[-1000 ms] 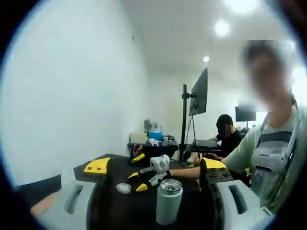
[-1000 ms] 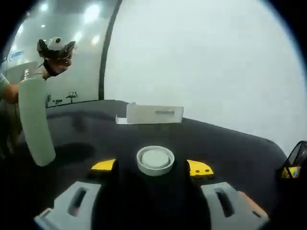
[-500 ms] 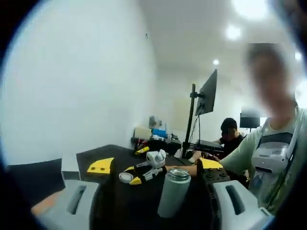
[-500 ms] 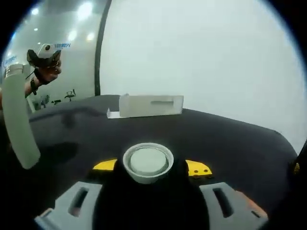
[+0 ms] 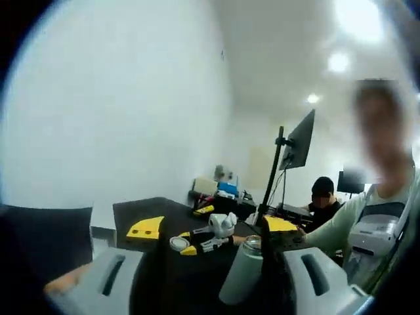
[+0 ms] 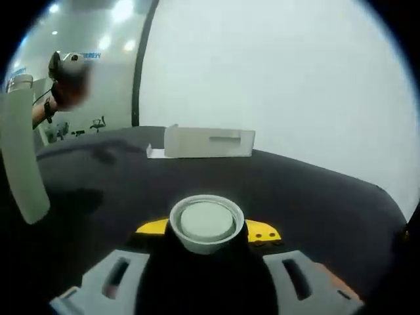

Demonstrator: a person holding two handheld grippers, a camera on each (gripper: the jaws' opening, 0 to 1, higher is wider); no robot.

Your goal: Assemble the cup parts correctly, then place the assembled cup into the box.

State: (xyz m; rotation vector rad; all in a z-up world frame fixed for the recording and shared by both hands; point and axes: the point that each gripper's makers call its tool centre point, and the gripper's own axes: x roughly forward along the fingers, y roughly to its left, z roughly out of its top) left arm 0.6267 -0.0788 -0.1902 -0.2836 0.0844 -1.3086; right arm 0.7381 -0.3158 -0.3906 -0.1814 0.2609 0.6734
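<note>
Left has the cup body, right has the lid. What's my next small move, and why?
Probably bring the lid over toward the cup body and line it up above the open mouth. The right gripper holds the lid low over the table, while the body hangs off to its left, well apart.

a white lid point(image 6: 207, 221) is clamped between the jaws of the right gripper point(image 6: 207, 239) above a black table point(image 6: 315, 197). a pale cup body point(image 6: 23, 157) is held upright at the left by the left gripper point(image 6: 65, 82). a white box point(image 6: 209, 142) is seen farther back on the table.
</note>
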